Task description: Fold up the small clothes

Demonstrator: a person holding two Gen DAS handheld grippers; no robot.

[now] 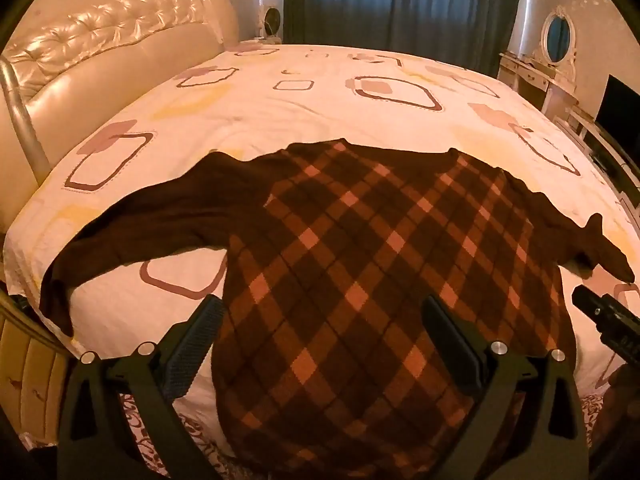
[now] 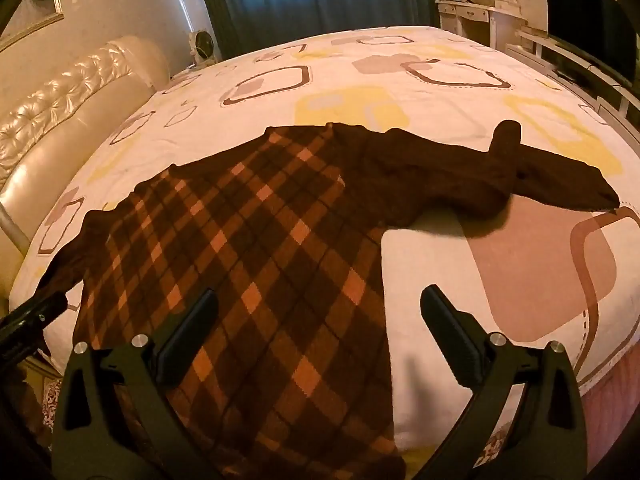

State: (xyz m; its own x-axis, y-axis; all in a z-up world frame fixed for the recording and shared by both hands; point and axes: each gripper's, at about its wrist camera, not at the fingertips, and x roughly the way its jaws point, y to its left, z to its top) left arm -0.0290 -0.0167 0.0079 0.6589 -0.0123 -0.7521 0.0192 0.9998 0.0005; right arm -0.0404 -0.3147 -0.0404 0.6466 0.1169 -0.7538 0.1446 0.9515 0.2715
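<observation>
No writing is legible. The sweater (image 1: pixel 360 248) lies spread on the bed (image 1: pixel 280 108), hem over the near edge. Left gripper (image 1: pixel 324 320) and right gripper (image 2: pixel 320 312) both spread, holding nothing; far bedspread bare.

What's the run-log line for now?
brown argyle-check knit sweater: flat on bed, sleeves out | left hand-held gripper: open | right hand-held gripper: open

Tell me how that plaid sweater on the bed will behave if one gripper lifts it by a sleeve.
The plaid sweater looks like soft knit lying flat on the bed, so it will probably drape and sag rather than hold shape. Its sleeve is already bunched, so it likely stretches and trails. The body will probably drag along the sheet.
</observation>
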